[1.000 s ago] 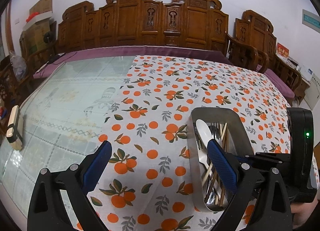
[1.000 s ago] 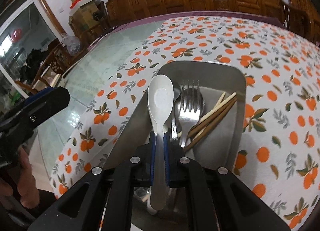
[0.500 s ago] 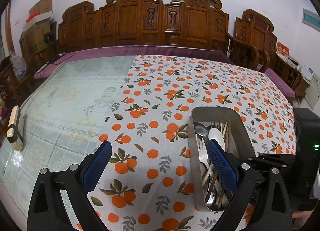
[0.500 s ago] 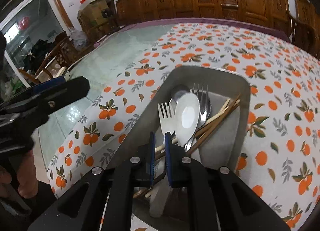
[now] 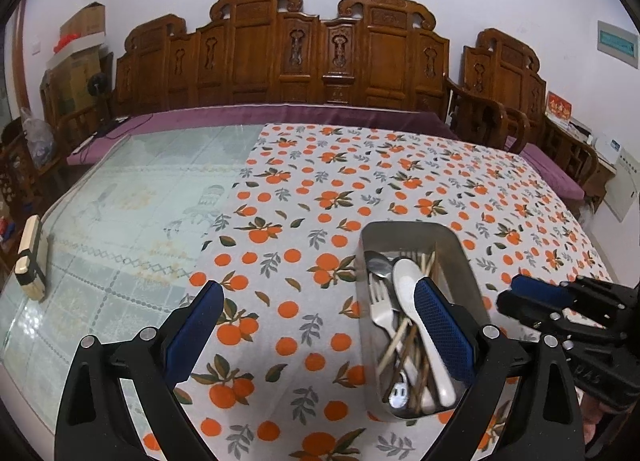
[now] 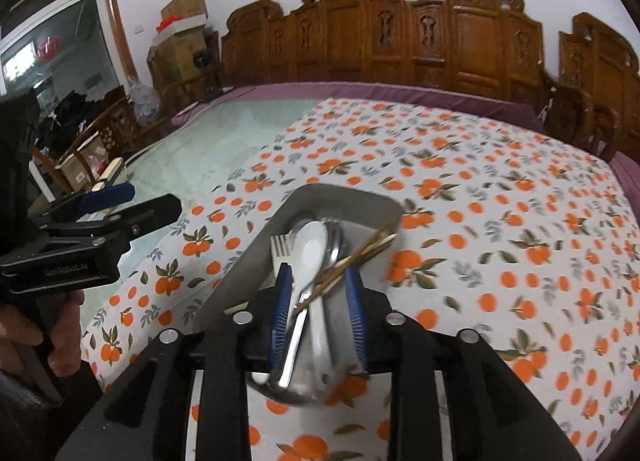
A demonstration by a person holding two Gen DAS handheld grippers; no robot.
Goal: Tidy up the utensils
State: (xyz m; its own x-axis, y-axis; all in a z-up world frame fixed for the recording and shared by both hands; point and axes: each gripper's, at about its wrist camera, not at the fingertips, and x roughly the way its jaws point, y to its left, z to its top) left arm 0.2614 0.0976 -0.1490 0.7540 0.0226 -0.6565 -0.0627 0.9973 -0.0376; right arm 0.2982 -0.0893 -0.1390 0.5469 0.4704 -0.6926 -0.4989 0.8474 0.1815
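A metal tray stands on the orange-print cloth and holds a white spoon, forks, a metal spoon and wooden chopsticks. In the right wrist view the tray lies just ahead with the white spoon on top of the pile. My right gripper is open above the tray's near end and holds nothing; it also shows in the left wrist view. My left gripper is open wide and empty, just left of the tray.
The orange-print cloth covers the right part of the table; bare glass top is on the left. A beige block lies at the glass's left edge. Carved wooden chairs line the far side.
My right gripper opened and let the white spoon drop into the tray, then drew back and up. The left gripper stayed still and open.
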